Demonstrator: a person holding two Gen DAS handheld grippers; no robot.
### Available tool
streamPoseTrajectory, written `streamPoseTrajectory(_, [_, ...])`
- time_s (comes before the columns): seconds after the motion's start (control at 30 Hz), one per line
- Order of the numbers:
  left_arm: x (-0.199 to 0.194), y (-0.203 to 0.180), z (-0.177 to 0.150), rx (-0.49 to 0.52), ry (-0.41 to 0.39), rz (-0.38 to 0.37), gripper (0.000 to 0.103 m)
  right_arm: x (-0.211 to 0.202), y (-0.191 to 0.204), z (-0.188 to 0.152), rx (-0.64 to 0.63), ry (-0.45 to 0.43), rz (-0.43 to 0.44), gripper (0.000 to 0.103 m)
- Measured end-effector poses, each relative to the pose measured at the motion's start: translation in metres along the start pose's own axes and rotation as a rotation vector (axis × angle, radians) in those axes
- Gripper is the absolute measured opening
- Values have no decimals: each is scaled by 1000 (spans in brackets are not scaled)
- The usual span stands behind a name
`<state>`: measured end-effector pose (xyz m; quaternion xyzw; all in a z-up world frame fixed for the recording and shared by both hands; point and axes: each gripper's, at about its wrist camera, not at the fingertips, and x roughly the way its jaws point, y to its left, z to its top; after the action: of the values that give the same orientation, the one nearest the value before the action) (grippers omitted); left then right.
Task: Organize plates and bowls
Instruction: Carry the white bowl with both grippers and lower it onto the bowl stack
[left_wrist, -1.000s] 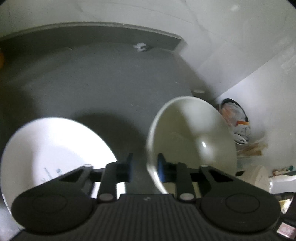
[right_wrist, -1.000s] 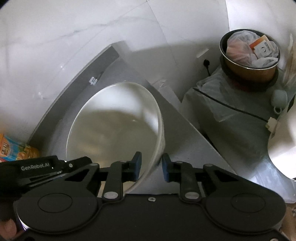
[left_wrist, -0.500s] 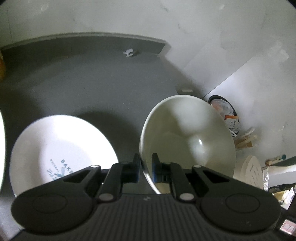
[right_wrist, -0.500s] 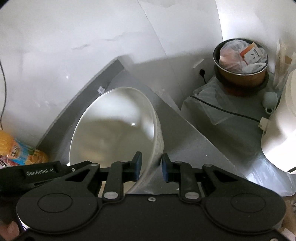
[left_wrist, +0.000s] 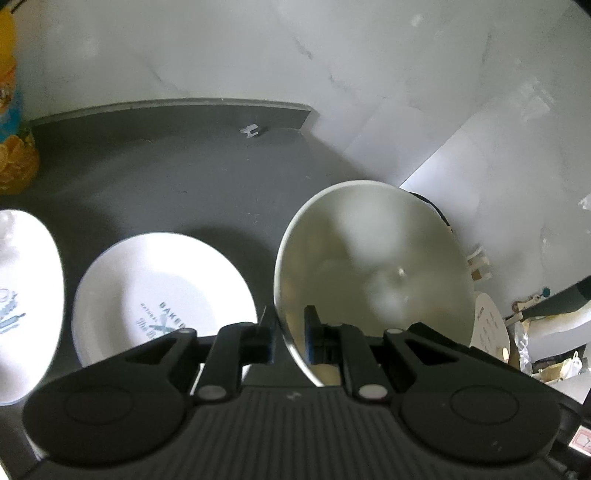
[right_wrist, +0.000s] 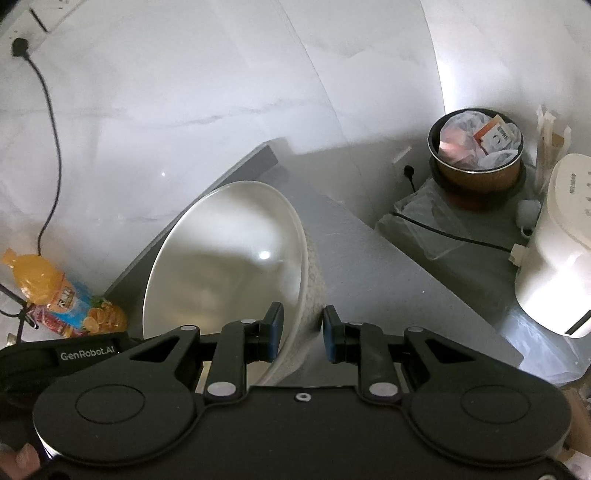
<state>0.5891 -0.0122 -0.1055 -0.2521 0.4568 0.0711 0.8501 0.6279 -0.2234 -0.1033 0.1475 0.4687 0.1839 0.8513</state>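
A large white bowl (left_wrist: 373, 266) hangs tilted above the grey counter (left_wrist: 177, 177), held from both sides. My left gripper (left_wrist: 289, 332) is shut on its left rim. In the right wrist view the same bowl (right_wrist: 229, 266) shows its textured outer wall, and my right gripper (right_wrist: 303, 332) is shut on the right rim, one pad inside and one outside. A white plate with printed lettering (left_wrist: 159, 291) lies on the counter left of the bowl. Another white plate (left_wrist: 22, 302) sits at the far left edge. The left gripper's black housing (right_wrist: 85, 356) shows at lower left.
An orange drink bottle (right_wrist: 55, 295) stands against the white wall at the counter's left. Beyond the counter's right edge (right_wrist: 406, 258) are a brown pot stuffed with bags (right_wrist: 480, 147), a white appliance (right_wrist: 561, 251) and a black cable (right_wrist: 443, 232).
The left gripper's fingers have closed onto the bowl's rim. Both grippers and the bowl have risen off the counter, which brings the second plate and the bottle into view.
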Motion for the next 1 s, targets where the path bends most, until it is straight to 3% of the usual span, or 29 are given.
streamPoseTrajectory(0.33, [-26, 12, -14, 45, -33, -19, 12, -31, 19, -29, -30, -37, -3, 23])
streamPoseTrajectory(1.0, [-52, 58, -68, 86, 36, -46, 14, -66, 32, -113, 64, -20, -58, 23])
